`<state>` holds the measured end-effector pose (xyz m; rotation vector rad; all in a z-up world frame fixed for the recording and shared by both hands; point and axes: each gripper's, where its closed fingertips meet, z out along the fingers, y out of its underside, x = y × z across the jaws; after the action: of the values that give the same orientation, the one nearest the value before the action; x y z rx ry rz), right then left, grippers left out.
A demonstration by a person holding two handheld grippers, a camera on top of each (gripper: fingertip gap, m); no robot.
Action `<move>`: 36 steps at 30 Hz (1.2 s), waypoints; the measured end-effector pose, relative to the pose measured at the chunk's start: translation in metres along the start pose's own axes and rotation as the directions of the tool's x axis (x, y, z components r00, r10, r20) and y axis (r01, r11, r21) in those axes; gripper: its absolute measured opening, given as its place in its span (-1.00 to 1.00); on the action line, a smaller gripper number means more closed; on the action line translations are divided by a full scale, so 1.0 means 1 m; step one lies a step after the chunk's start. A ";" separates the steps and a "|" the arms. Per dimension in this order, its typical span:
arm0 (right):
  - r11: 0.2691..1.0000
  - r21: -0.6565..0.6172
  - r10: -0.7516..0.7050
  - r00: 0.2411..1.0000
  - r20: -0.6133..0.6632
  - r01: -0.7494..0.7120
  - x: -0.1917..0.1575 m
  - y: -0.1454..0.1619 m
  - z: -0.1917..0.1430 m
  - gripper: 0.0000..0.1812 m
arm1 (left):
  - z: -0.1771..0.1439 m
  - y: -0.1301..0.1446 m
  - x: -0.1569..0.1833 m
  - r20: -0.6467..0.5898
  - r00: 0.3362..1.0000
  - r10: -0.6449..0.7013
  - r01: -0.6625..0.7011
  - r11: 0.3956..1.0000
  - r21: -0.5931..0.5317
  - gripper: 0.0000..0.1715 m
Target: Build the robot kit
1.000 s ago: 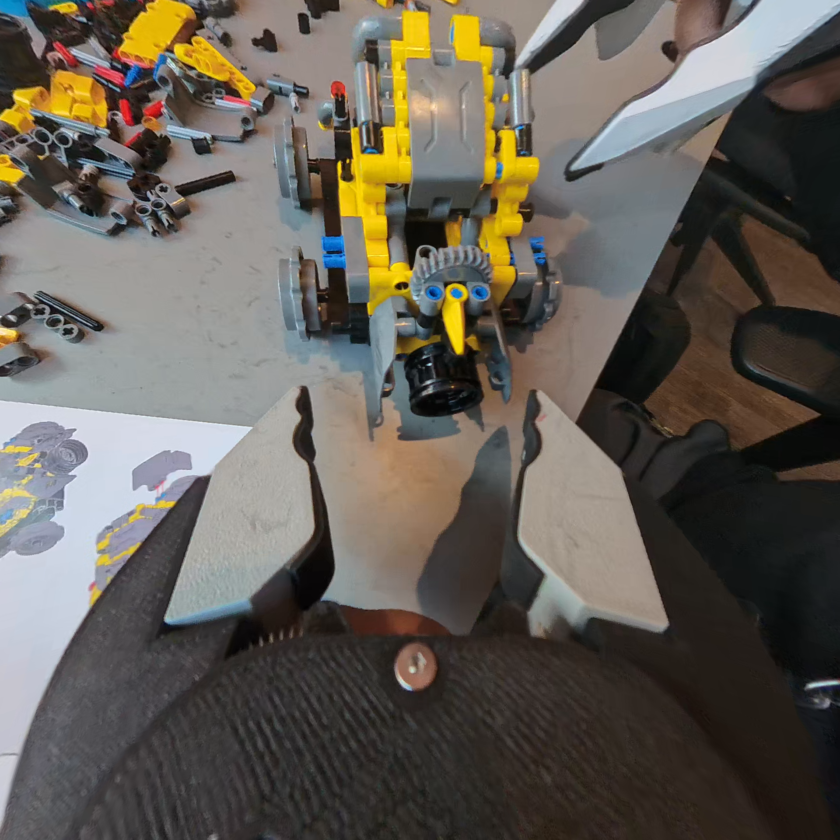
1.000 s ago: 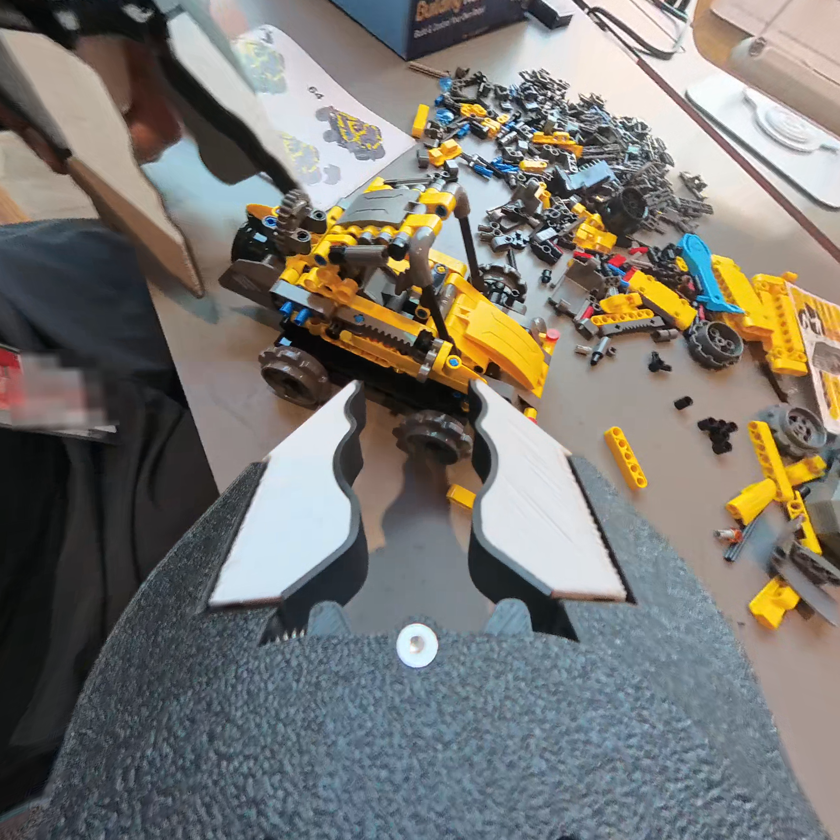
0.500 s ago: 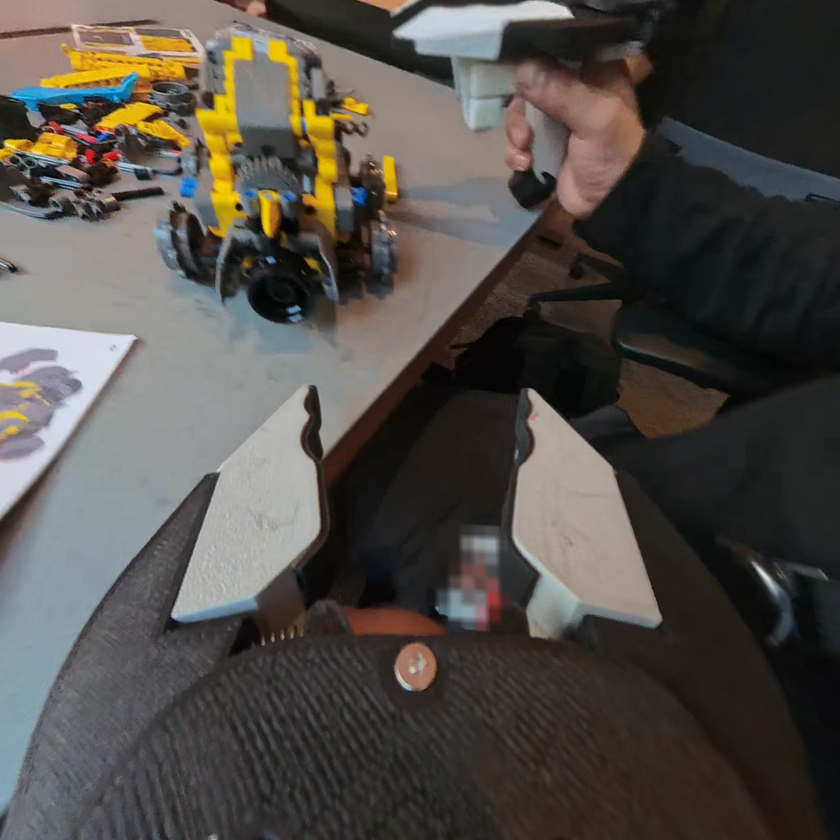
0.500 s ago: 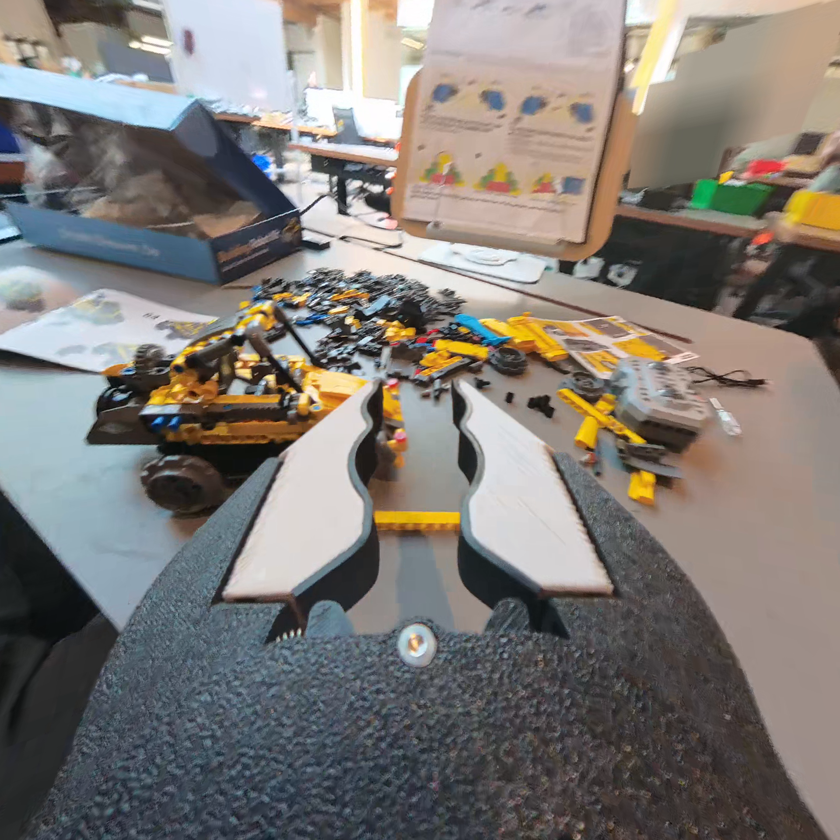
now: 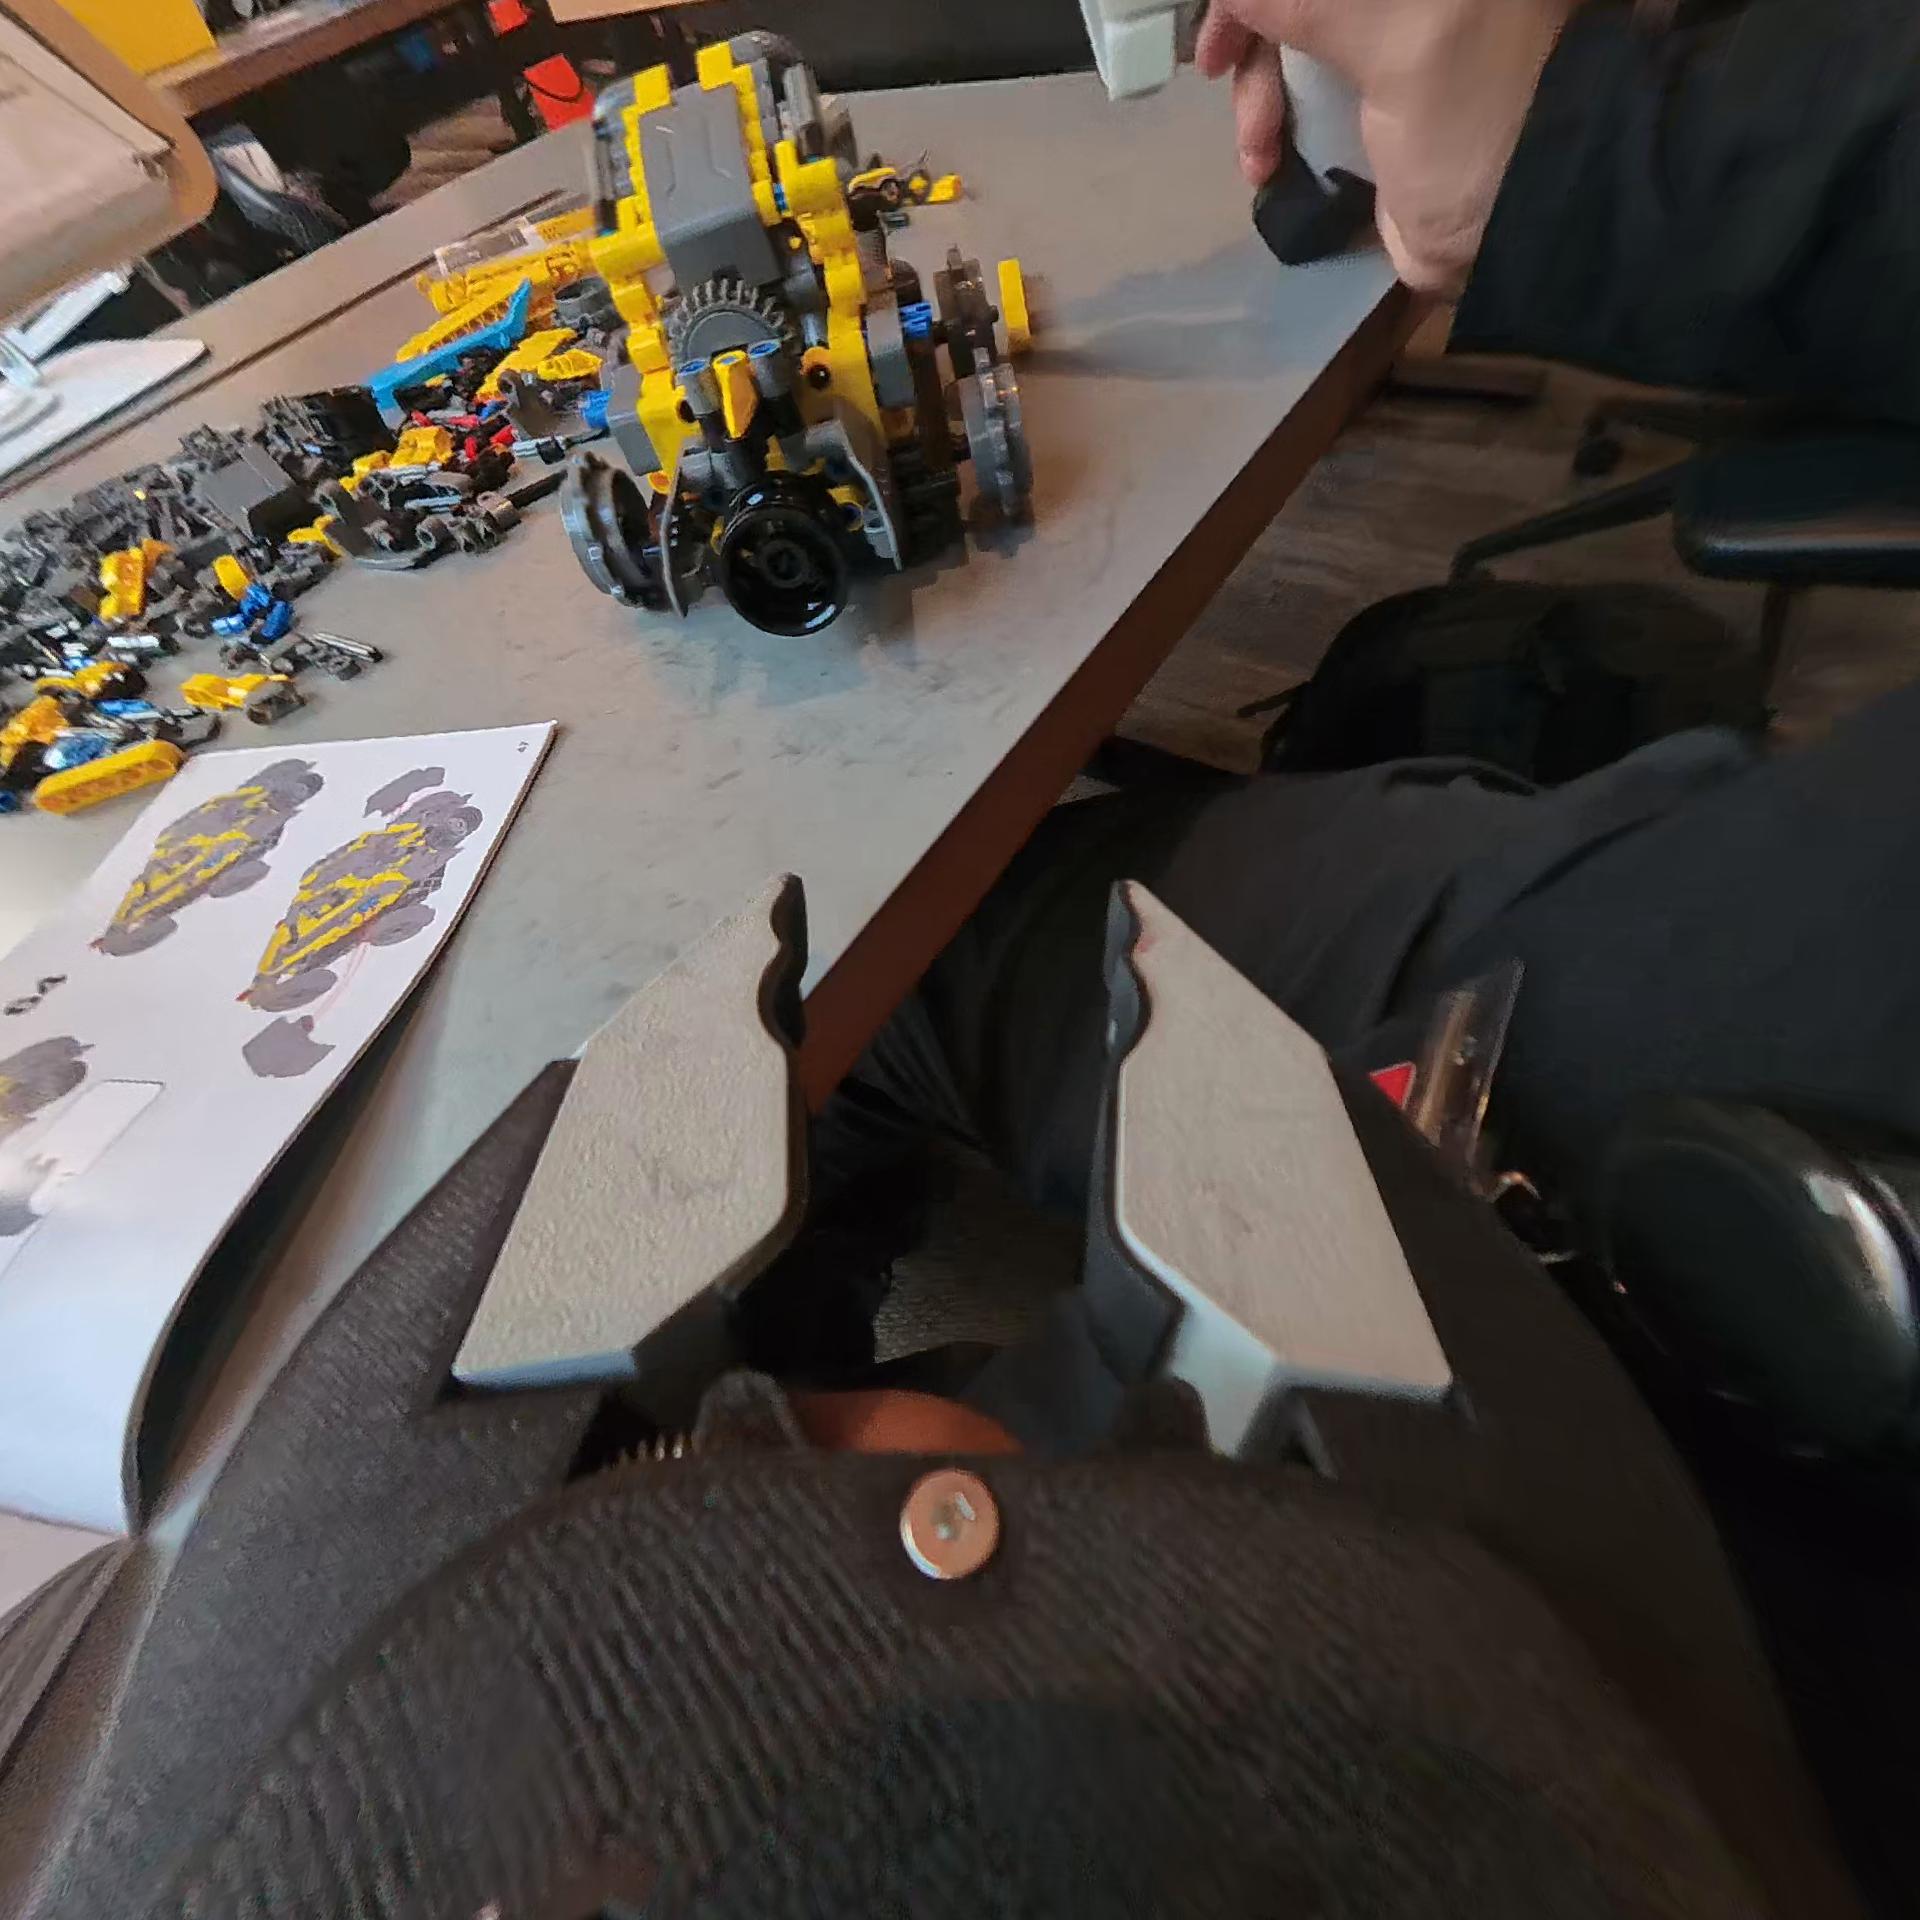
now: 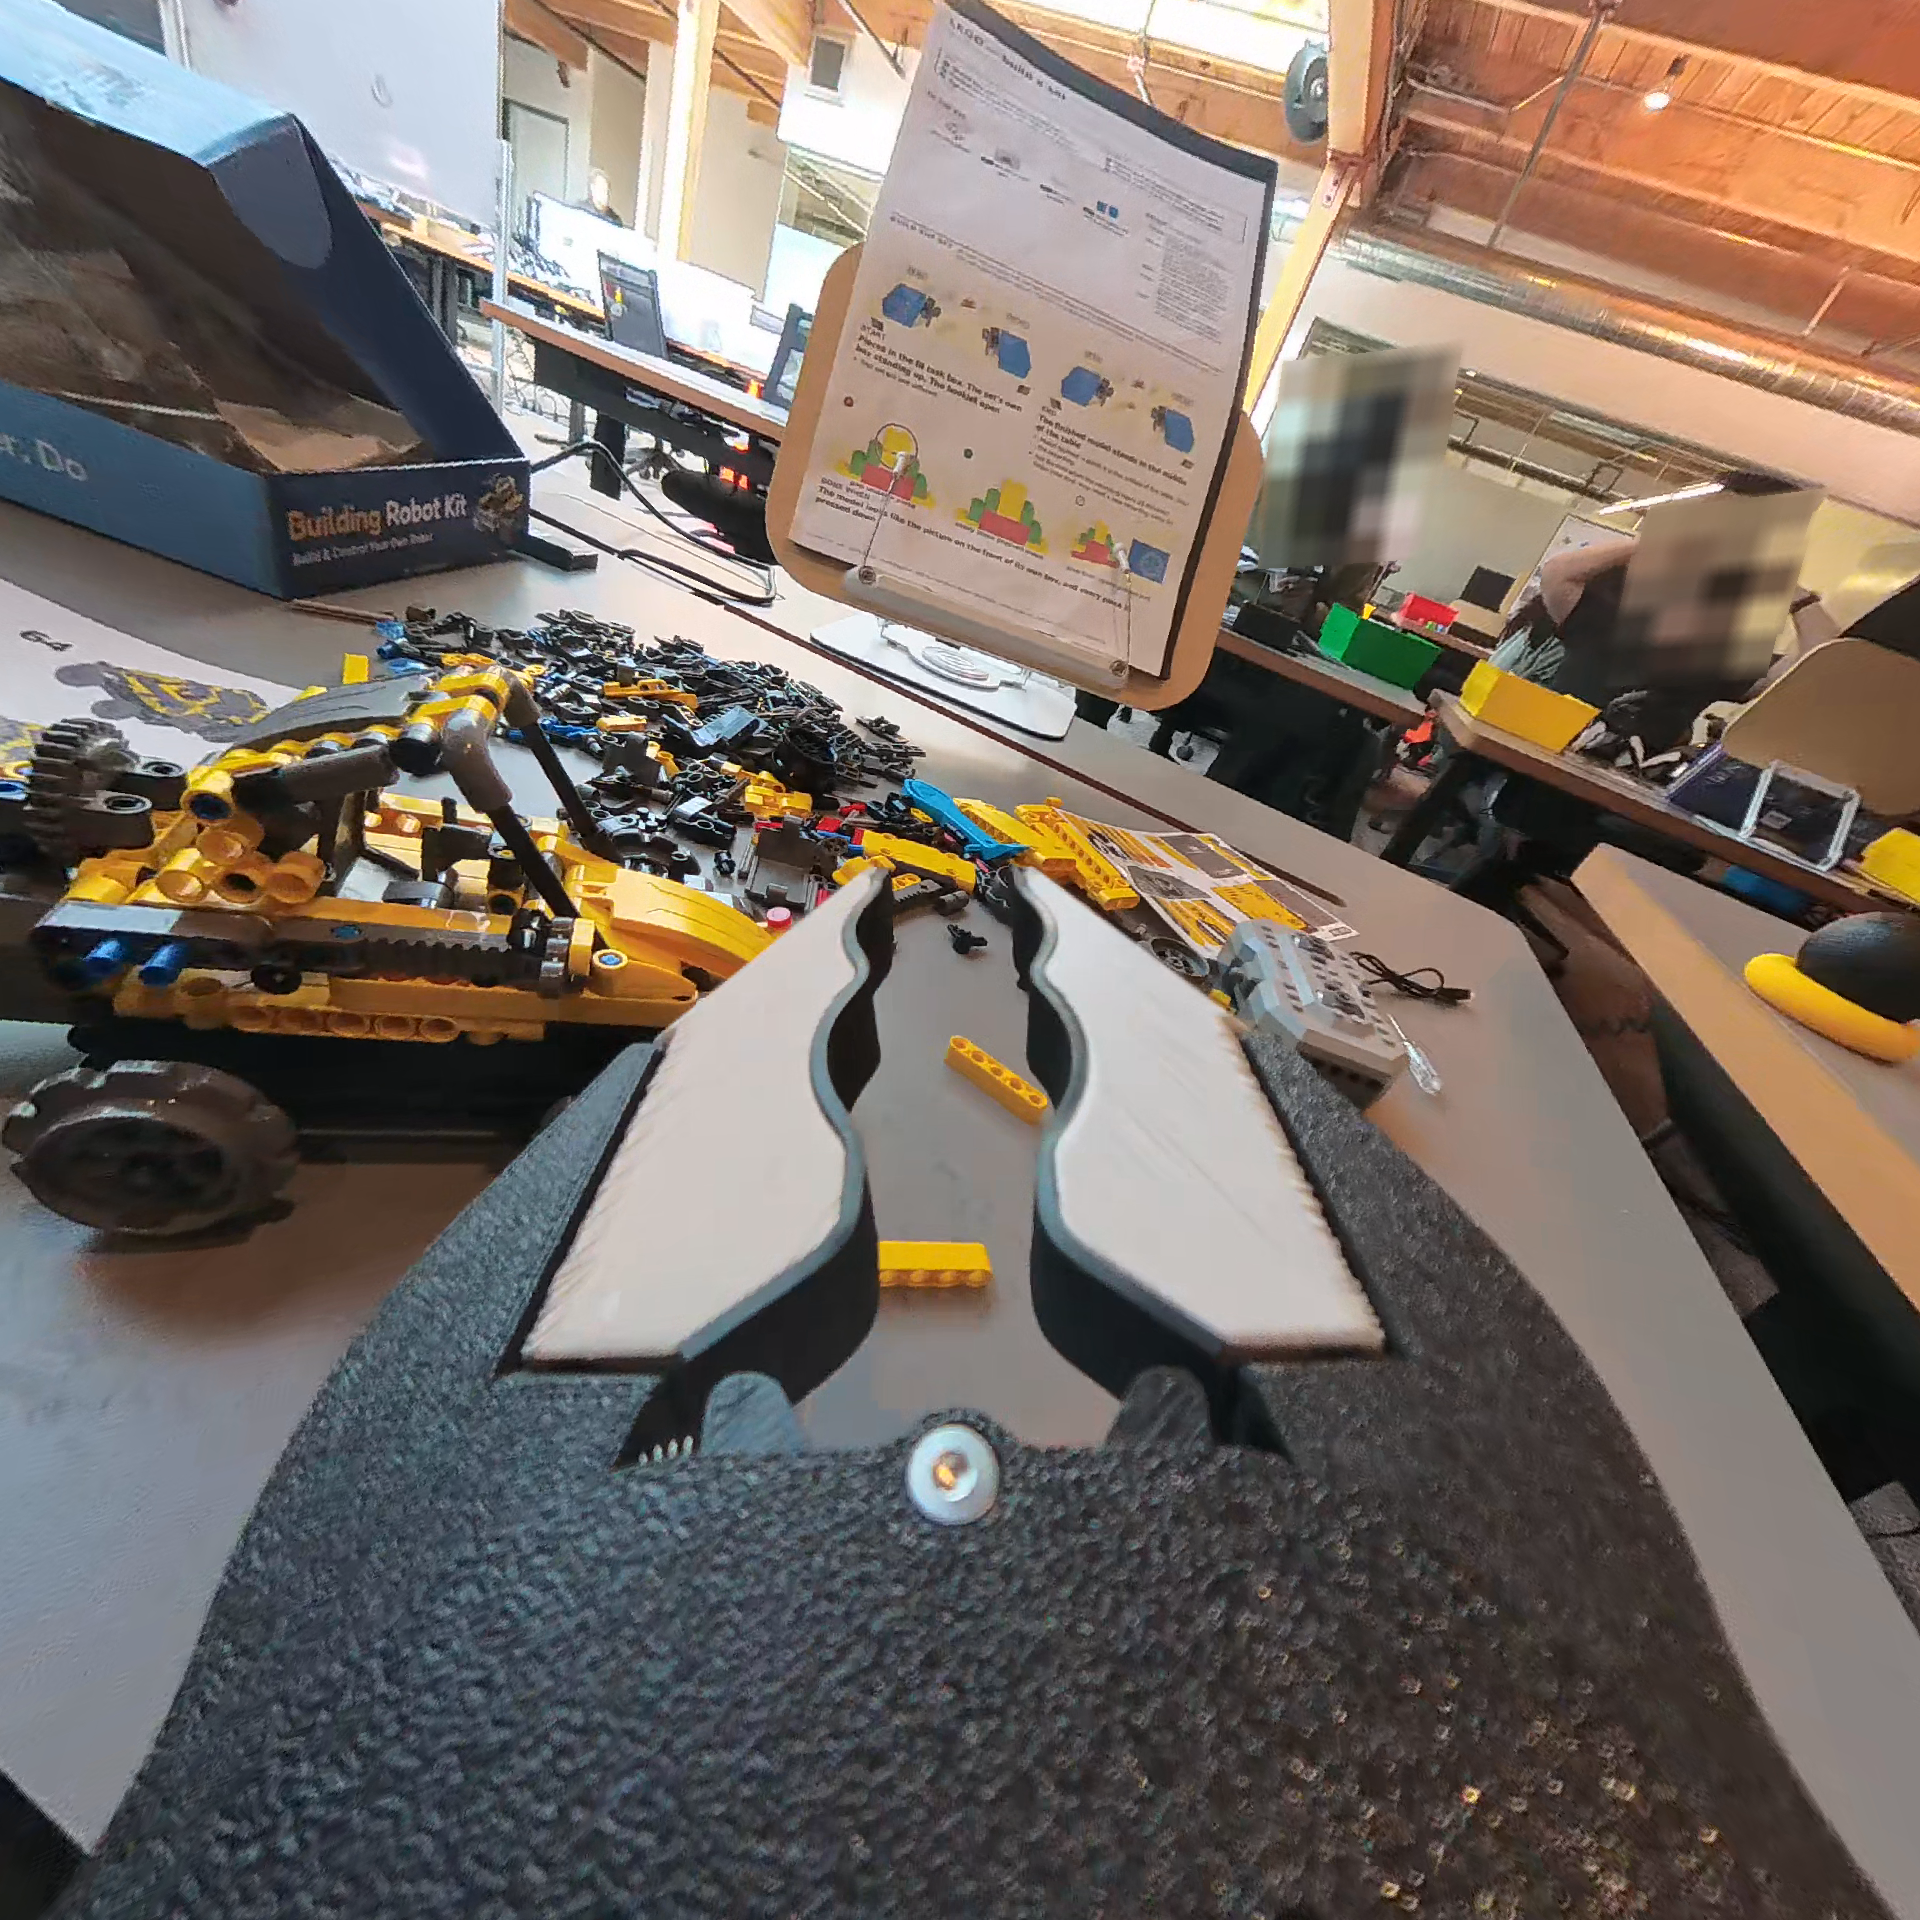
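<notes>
A yellow, grey and black brick-built car [image 5: 790, 384] stands on the grey table [image 5: 727, 727] near its edge; it also shows in the right wrist view [image 6: 343, 935] at the left. My left gripper [image 5: 961, 914] is open and empty, hanging over the table edge above a person's dark-clothed lap. My right gripper [image 6: 951, 883] is open with a narrow gap and empty, low over the table to the right of the car. Two short yellow beams [image 6: 995, 1078] [image 6: 933, 1264] lie between its fingers on the table. A hand holding the right gripper's handle [image 5: 1382, 125] shows in the left wrist view.
Several loose yellow, black and blue parts [image 6: 707, 748] [image 5: 208, 540] lie behind the car. An instruction booklet [image 5: 239, 935] lies at the front left. A blue kit box [image 6: 260, 416], a sheet on a stand [image 6: 1029, 416] and a grey battery block [image 6: 1309, 997] stand farther off. Chairs [image 5: 1787, 520] stand beside the table. The gap from one gripper's tips to the other's is roughly 30 centimeters.
Both grippers have drawn back from the car and tipped up. The left one moved off past the table edge. The right one's jaws have narrowed and it now looks across the room.
</notes>
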<state>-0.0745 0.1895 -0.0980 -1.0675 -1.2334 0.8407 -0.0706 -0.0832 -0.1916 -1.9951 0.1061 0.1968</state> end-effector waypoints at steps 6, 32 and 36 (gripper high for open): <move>0.988 0.048 0.145 0.987 0.067 -0.149 0.007 -0.006 -0.006 -1.00 | 0.006 0.012 -0.006 0.008 0.999 -0.049 0.049 0.998 -0.034 -0.50; 0.911 0.056 0.381 0.887 0.260 -0.408 0.010 -0.011 -0.011 -0.79 | -0.001 0.000 0.022 0.006 0.994 -0.112 0.111 0.993 0.037 -0.95; 0.918 0.006 0.380 0.881 0.281 -0.397 0.003 -0.007 -0.003 -0.79 | 0.005 0.001 0.027 -0.052 0.995 -0.089 0.091 0.995 0.033 -1.00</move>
<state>-0.0712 0.1896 -0.0901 -1.1959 -1.2260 1.3688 -0.0449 -0.0784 -0.1997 -1.9653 0.0513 0.0854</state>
